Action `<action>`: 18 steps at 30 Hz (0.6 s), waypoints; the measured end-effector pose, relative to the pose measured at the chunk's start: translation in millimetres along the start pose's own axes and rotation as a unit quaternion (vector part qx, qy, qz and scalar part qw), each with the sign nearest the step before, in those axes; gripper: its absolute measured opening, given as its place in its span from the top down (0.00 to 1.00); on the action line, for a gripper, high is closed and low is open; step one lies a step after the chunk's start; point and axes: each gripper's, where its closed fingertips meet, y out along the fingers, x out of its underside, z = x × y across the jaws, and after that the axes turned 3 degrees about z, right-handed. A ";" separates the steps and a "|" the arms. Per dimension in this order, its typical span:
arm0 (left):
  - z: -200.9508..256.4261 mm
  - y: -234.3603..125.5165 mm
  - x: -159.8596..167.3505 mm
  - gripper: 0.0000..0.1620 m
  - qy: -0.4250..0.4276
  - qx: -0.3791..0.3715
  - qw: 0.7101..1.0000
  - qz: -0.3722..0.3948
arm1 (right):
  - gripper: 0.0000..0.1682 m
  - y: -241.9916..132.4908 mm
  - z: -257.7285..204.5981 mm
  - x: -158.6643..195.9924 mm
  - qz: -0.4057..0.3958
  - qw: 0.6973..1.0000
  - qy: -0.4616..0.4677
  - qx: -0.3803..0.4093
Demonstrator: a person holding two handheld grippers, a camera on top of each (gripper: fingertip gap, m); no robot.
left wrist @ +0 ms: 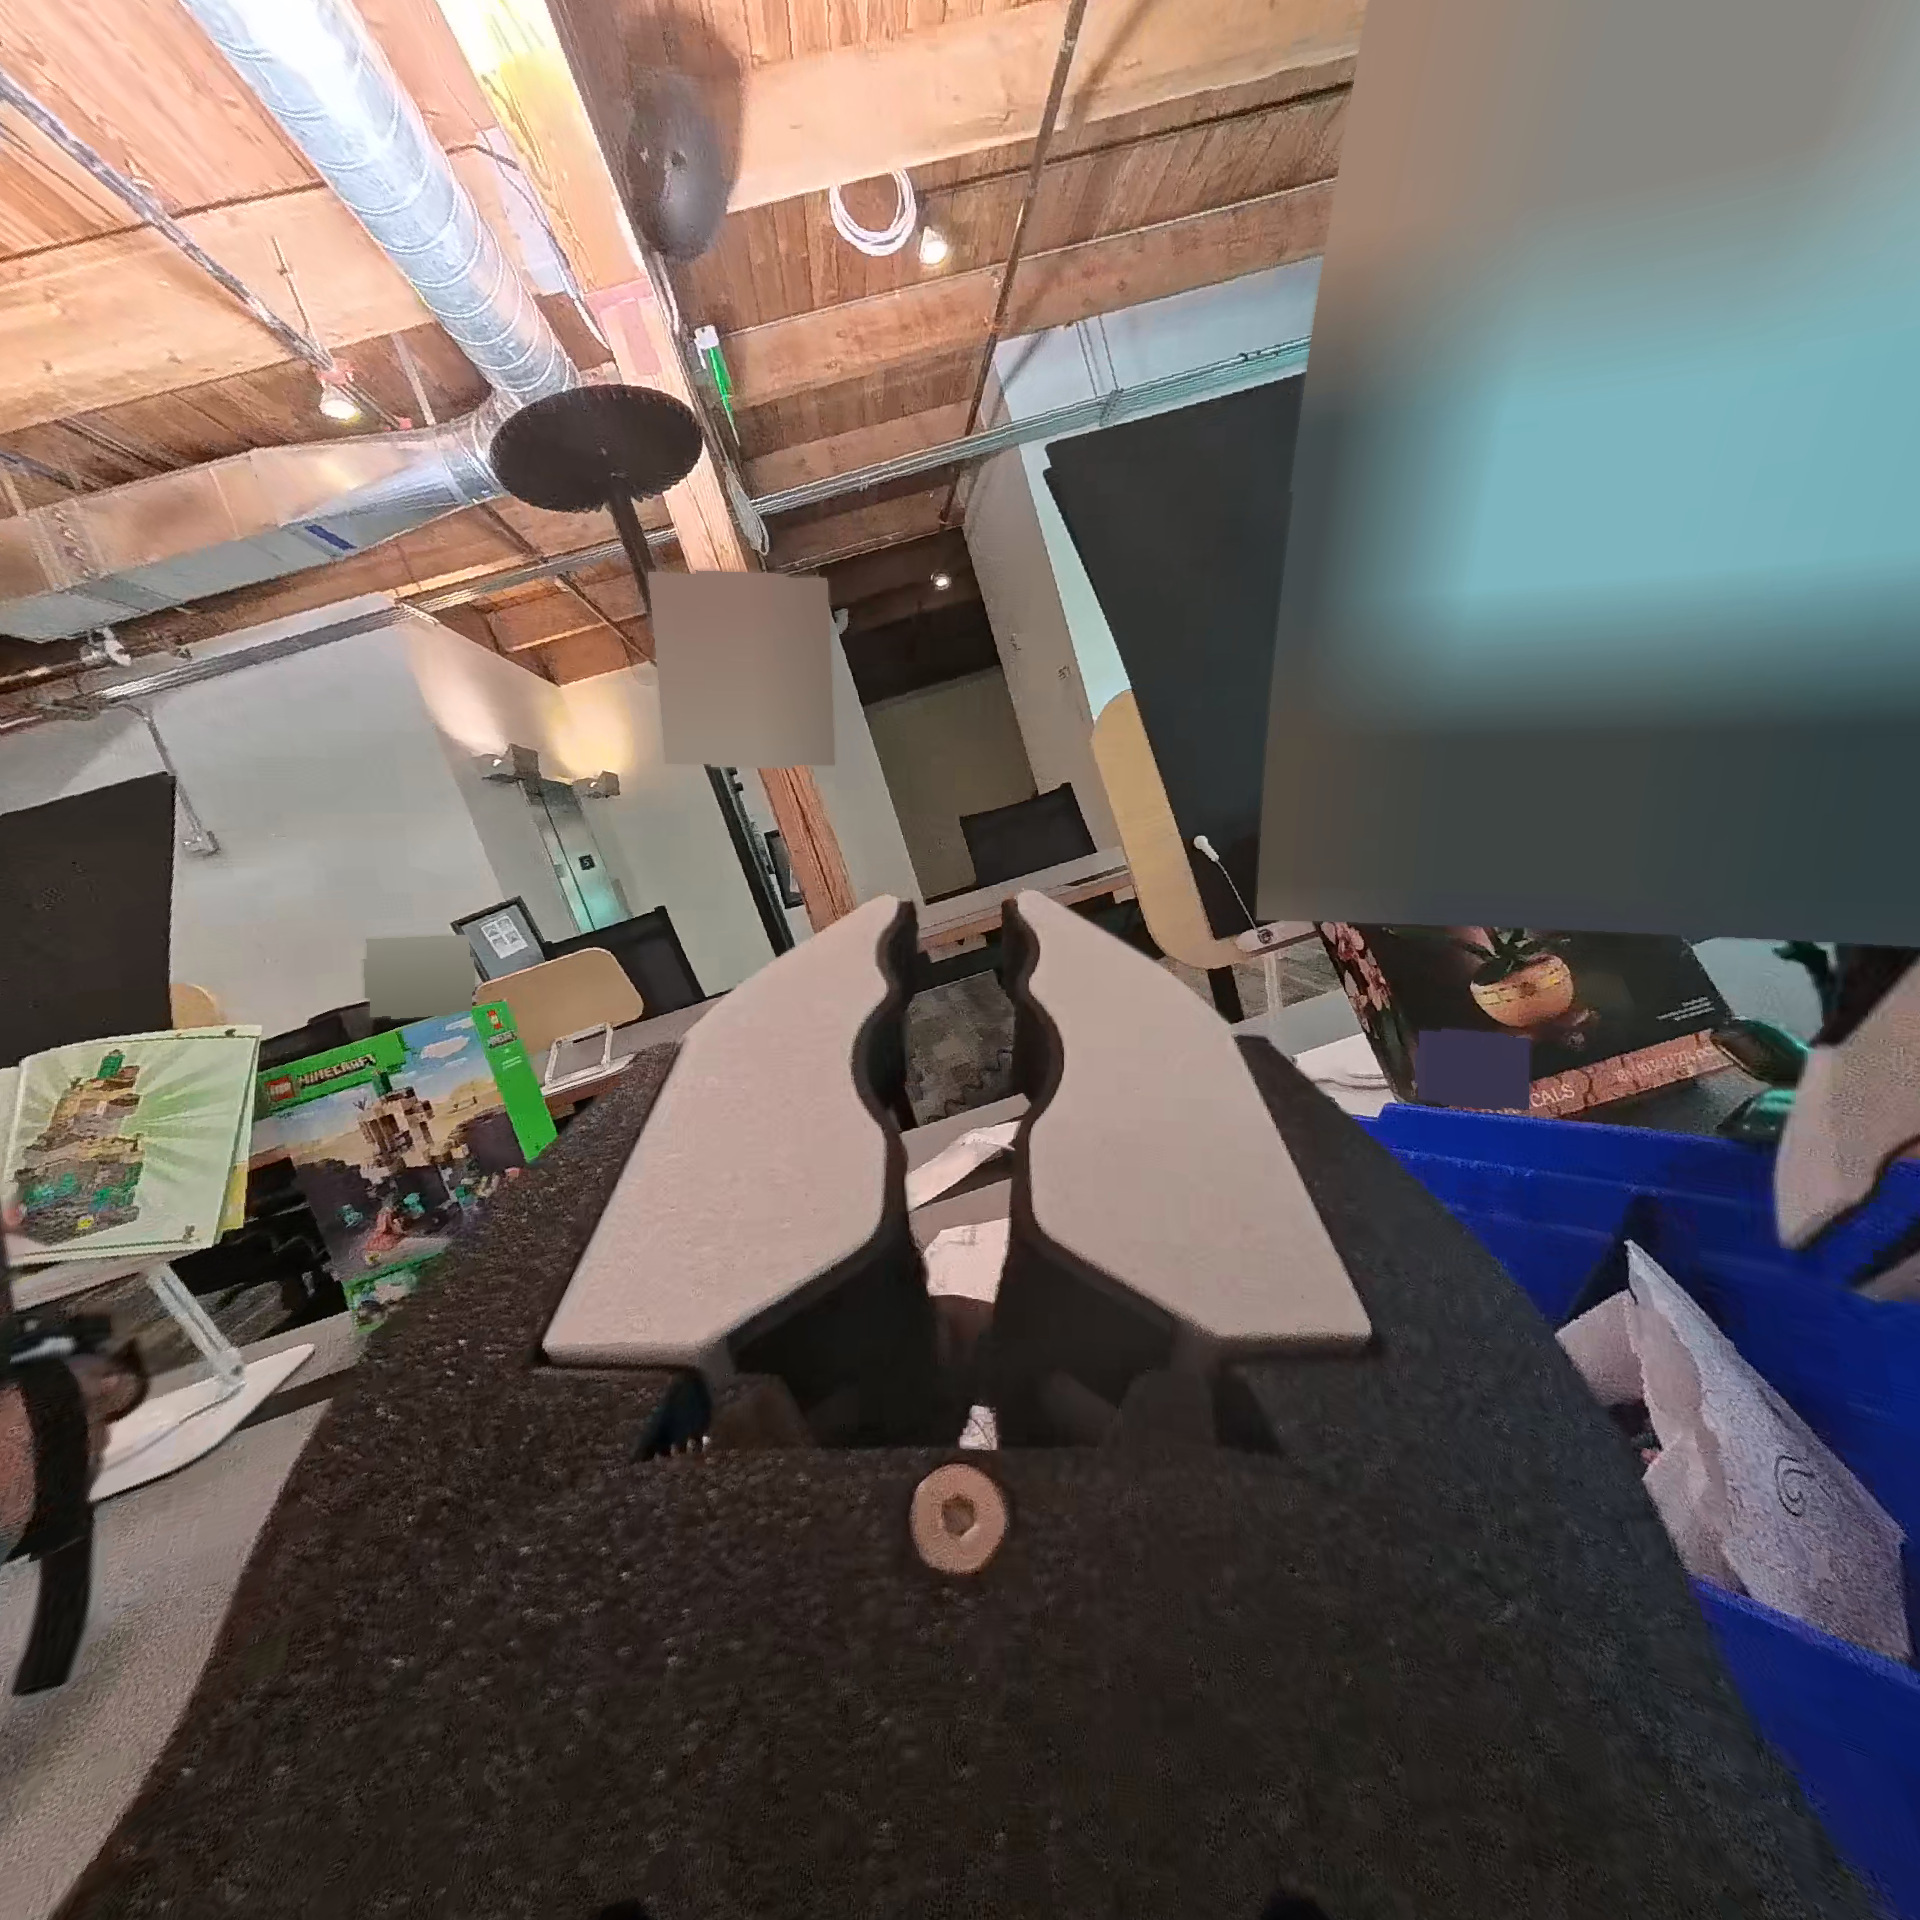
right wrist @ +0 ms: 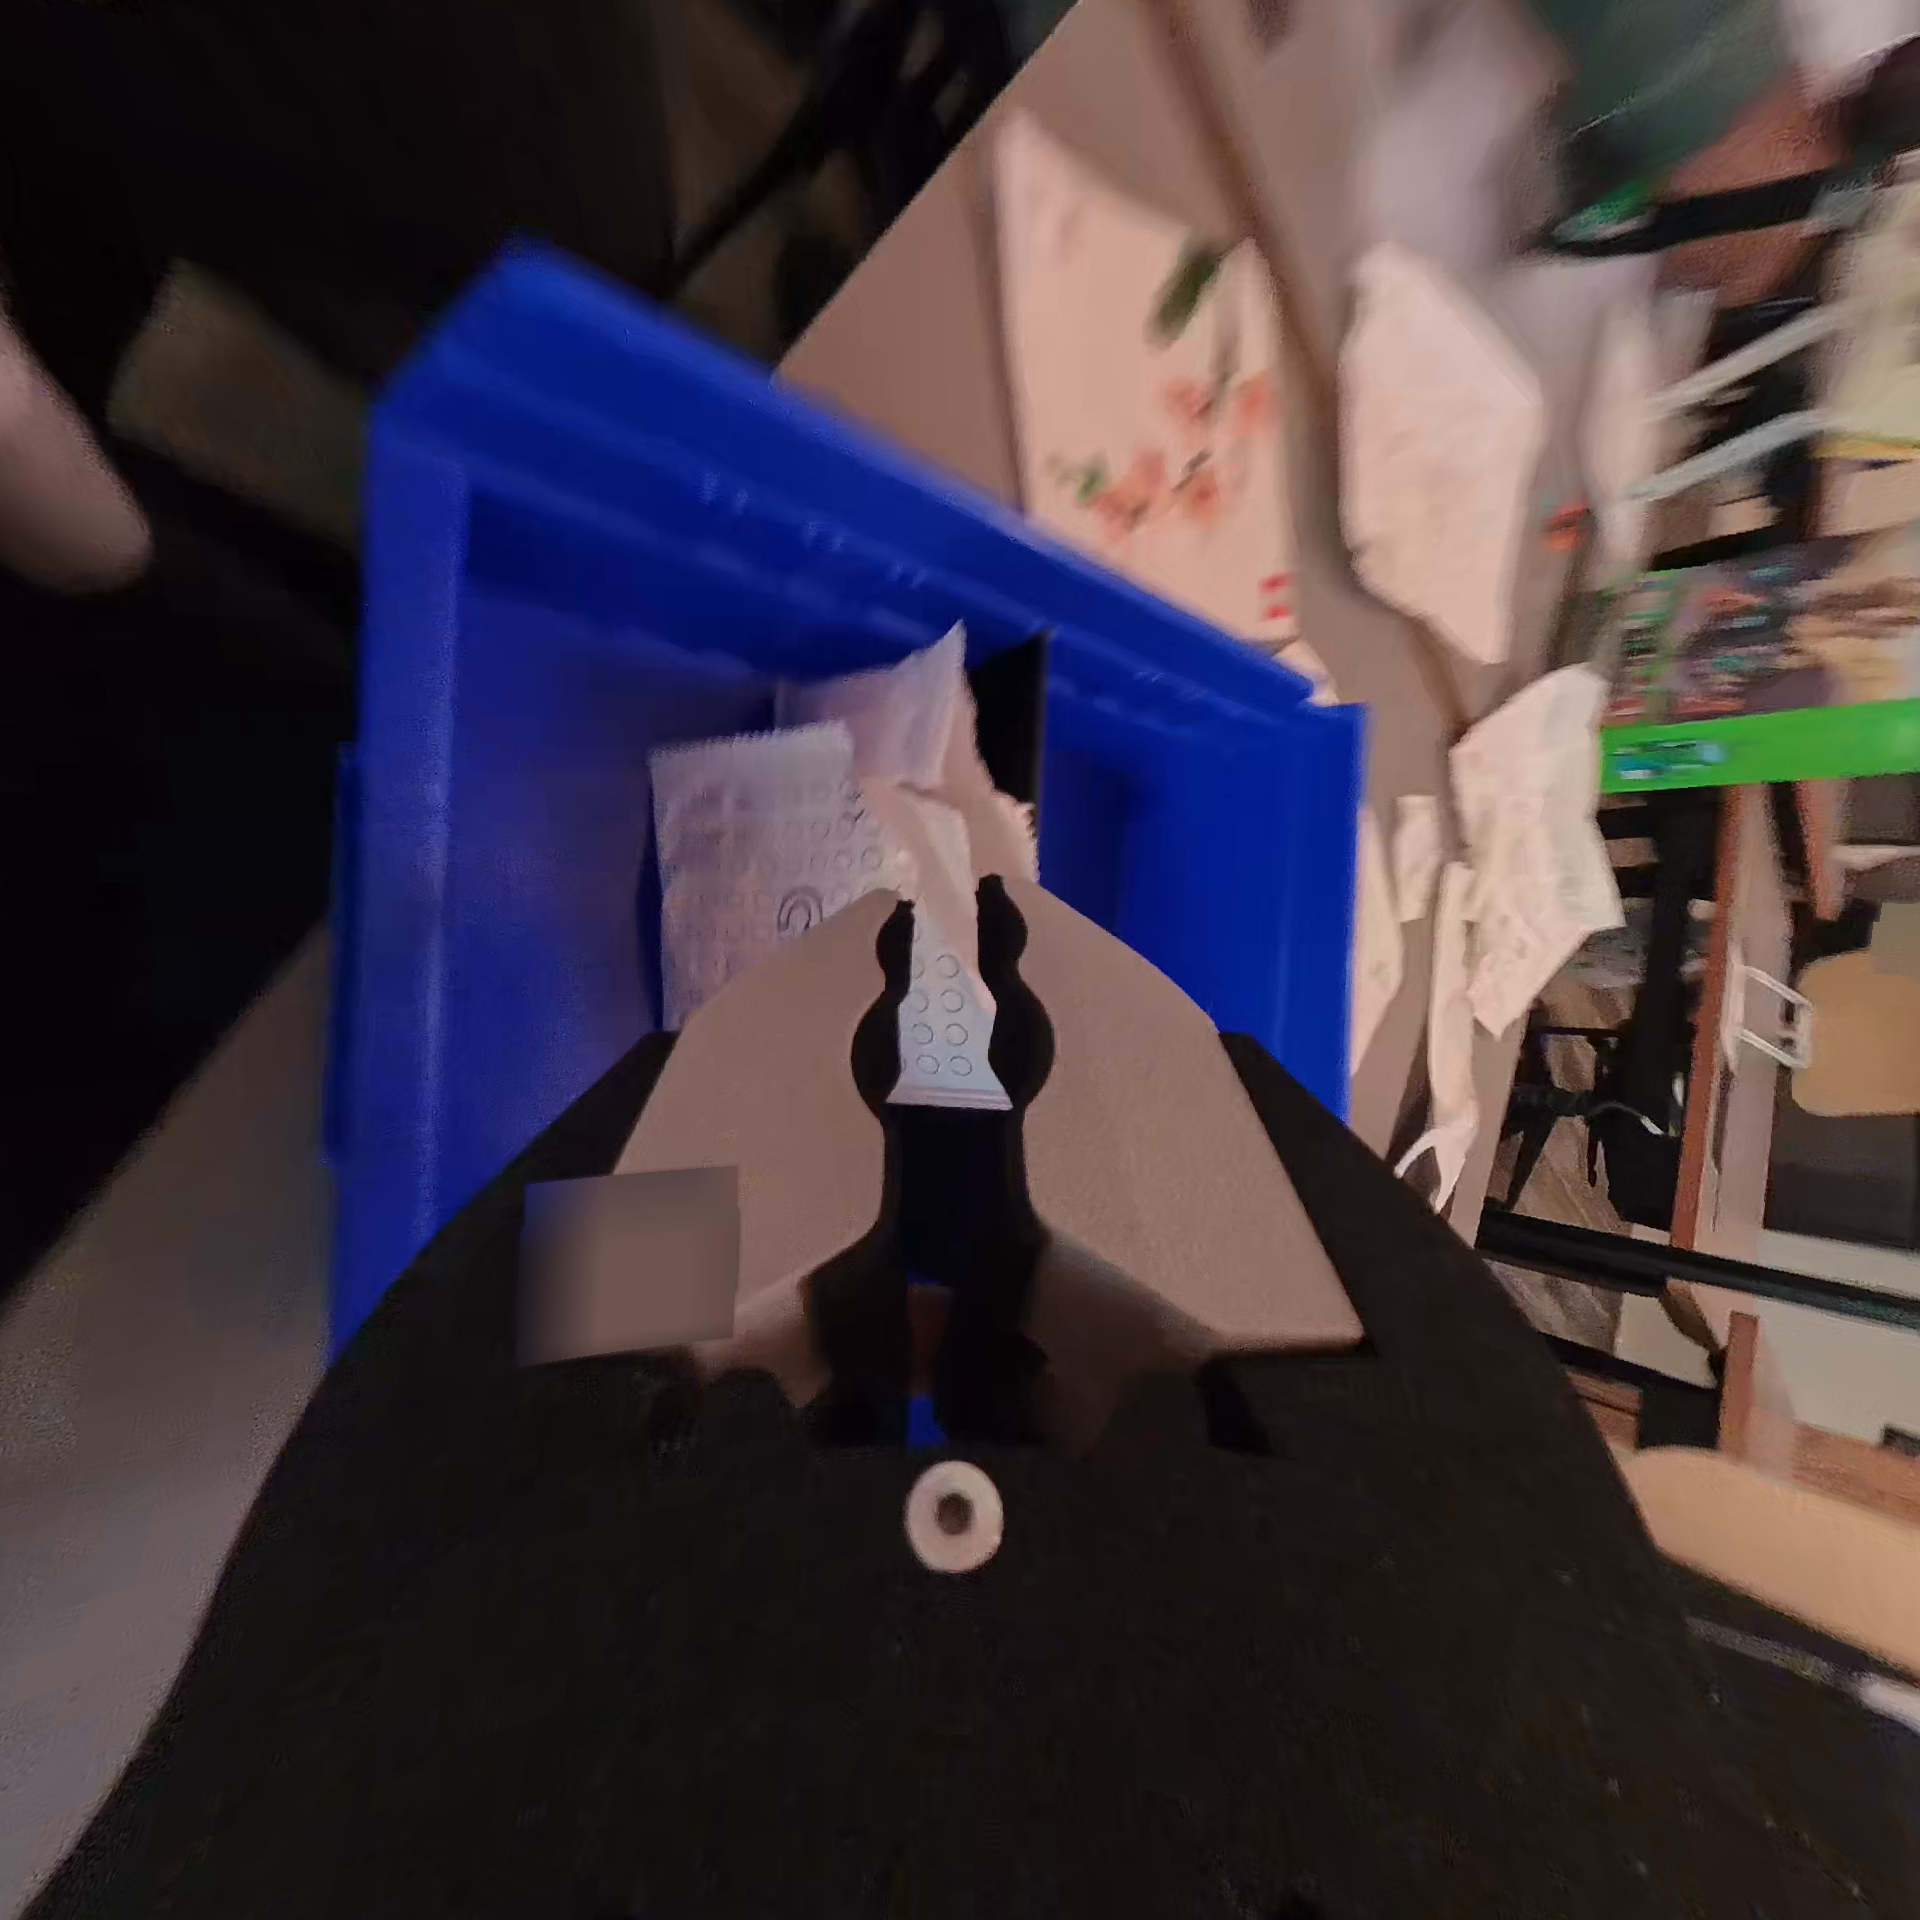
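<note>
My right gripper (right wrist: 951, 899) hangs over a blue plastic bin (right wrist: 582, 499). Its jaws are shut on a torn white paper bag (right wrist: 940, 1018) printed with small circles, whose crumpled end sticks out past the fingertips. Another white paper bag (right wrist: 748, 852) lies inside the bin. This view is motion-blurred. My left gripper (left wrist: 958, 914) is tilted up toward the room, its jaws drawn together to a thin slit with nothing between them. The blue bin (left wrist: 1766, 1195) is to its right with white bags (left wrist: 1745, 1455) in it. A grey finger of the right gripper (left wrist: 1839, 1122) shows above the bin.
A green toy box (left wrist: 416, 1122) and an open booklet on a white stand (left wrist: 125, 1132) are at the left. A dark box with flower pictures (left wrist: 1538, 997) stands behind the bin. Several loose white bags (right wrist: 1517, 831) lie on the table beside the bin. Spacing between my two grippers at the tips: around 25 cm.
</note>
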 end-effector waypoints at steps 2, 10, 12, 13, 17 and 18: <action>-0.3 -0.4 -0.8 0.90 0.000 -0.004 1.000 0.000 | 0.95 -39.4 8.5 -10.5 0.081 0.989 0.077 0.093; 16.1 1.2 -19.5 0.91 -0.037 0.030 0.998 0.042 | 0.92 -194.1 -21.1 106.0 0.209 0.780 0.353 0.472; 37.1 7.4 -20.4 0.91 -0.039 0.072 0.996 0.035 | 0.90 -196.7 -30.0 113.2 0.214 0.776 0.369 0.465; 51.0 11.5 -20.1 0.91 -0.039 0.100 0.994 0.032 | 0.89 -196.2 -30.9 112.6 0.213 0.782 0.363 0.459; 146.6 48.3 -13.7 0.90 -0.040 0.282 0.959 0.010 | 0.78 -186.2 -18.2 116.6 0.139 0.856 0.316 0.384; 172.4 61.8 -8.6 0.90 -0.032 0.329 0.944 -0.005 | 0.78 -187.3 -10.7 120.6 0.123 0.868 0.304 0.372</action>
